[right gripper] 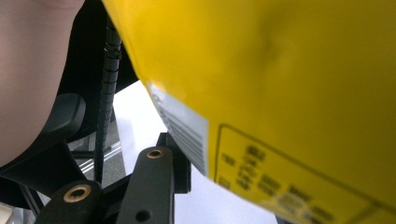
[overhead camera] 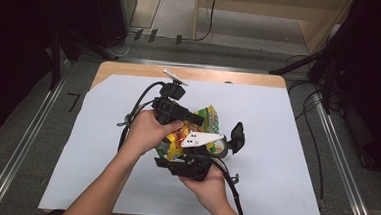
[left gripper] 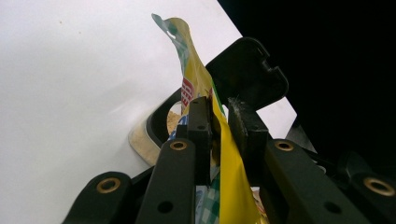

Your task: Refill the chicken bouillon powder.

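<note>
A yellow and green snack bag [overhead camera: 209, 117] is held up between both grippers over the middle of the table. My left gripper [overhead camera: 195, 120] comes in from the far side and is shut on the bag's top edge [left gripper: 194, 74], pads pinching the film. My right gripper [overhead camera: 173, 154] is under the bag from the near side. In the right gripper view the yellow bag [right gripper: 280, 93] lies against the one visible fingertip [right gripper: 176, 163] and hides the other jaw. Just right of the bag stands a small container [overhead camera: 219, 148] with beige contents, its black lid [overhead camera: 237, 134] flipped open.
A white sheet [overhead camera: 276, 143] covers the wooden table [overhead camera: 130, 69]. Cables trail from both grippers across the sheet. In the left gripper view the container's rim [left gripper: 156, 126] and lid [left gripper: 247, 74] sit right behind the bag. Dark stands and cables flank the table.
</note>
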Tool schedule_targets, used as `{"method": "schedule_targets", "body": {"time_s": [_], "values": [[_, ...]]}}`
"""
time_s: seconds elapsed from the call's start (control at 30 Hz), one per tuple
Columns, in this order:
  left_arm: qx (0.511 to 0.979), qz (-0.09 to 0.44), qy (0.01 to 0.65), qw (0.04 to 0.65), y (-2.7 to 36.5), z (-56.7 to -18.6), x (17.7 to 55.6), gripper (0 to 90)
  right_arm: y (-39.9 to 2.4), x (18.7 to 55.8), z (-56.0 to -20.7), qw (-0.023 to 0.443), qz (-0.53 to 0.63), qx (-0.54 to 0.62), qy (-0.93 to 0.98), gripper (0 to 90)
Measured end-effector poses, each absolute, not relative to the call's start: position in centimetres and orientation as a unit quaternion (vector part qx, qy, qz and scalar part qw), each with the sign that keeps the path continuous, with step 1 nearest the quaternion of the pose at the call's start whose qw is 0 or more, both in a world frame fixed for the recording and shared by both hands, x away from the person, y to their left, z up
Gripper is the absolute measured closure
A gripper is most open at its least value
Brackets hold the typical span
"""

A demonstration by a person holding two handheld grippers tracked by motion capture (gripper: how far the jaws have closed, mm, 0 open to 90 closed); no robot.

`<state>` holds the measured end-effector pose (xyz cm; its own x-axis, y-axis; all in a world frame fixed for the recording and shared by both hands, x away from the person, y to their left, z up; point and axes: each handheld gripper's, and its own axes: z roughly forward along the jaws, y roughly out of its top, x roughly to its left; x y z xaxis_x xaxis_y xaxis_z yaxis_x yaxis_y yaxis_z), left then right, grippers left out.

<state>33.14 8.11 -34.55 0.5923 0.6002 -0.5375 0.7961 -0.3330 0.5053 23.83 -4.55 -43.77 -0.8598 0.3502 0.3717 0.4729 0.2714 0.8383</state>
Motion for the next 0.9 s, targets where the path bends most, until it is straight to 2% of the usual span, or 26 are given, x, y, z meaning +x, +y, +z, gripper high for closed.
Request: {"method": "schedule_targets", "body": {"time_s": [0.37, 0.73, 0.9], "values": [[0.806, -0.139, 0.433, 0.378, 8.5, -34.9, 33.2, 79.2, -4.5, 23.5, -44.3, 0.045, -0.553, -0.249, -0.794, 69.0], [0.815, -0.147, 0.423, 0.367, 9.2, -35.8, 33.3, 79.7, -4.0, 22.9, -45.3, -0.001, -0.537, -0.211, -0.817, 68.3], [0.818, -0.149, 0.42, 0.365, 9.5, -36.1, 33.2, 80.6, -3.8, 22.5, -46.0, -0.008, -0.53, -0.195, -0.825, 68.2]]}}
